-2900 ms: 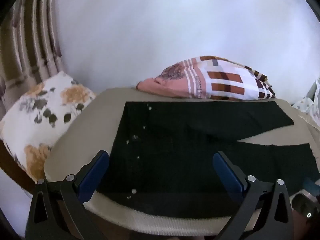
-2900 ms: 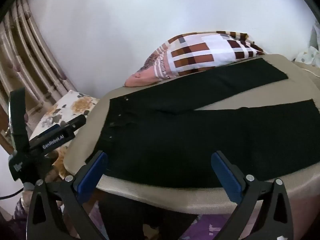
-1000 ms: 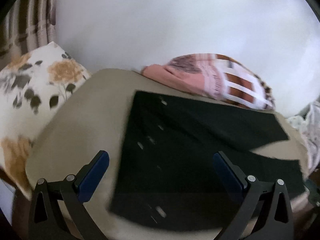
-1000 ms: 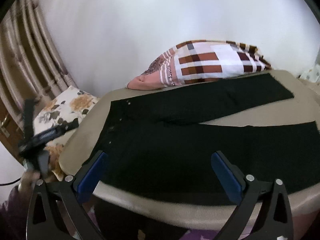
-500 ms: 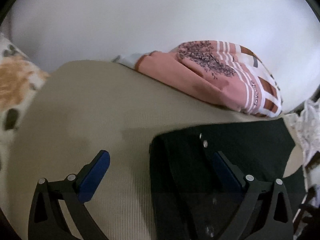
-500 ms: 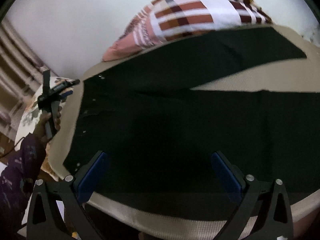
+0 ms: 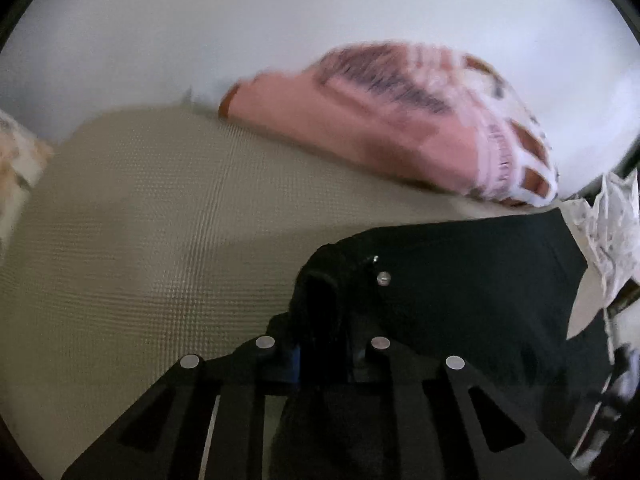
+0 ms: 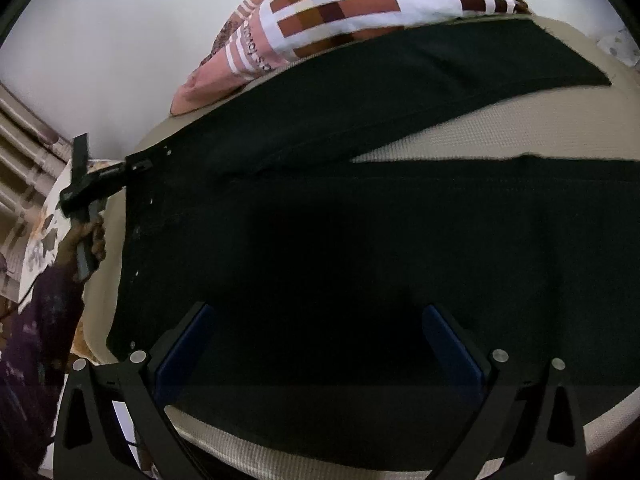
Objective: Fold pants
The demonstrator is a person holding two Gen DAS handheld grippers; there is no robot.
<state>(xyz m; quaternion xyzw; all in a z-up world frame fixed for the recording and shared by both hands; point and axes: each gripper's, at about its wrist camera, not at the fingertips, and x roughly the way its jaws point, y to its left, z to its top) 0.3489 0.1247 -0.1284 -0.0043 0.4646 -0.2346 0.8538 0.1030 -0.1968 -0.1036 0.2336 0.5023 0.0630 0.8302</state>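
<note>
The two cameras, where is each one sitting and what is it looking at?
Left wrist: rides the left gripper, looking down at the corner of the black pants it has just closed on; only its own fingers show.
Right wrist: rides the open right gripper above the pants' near leg, facing the checked pillow; the person's left hand shows.
Shared: pants, pillow, beige cover.
</note>
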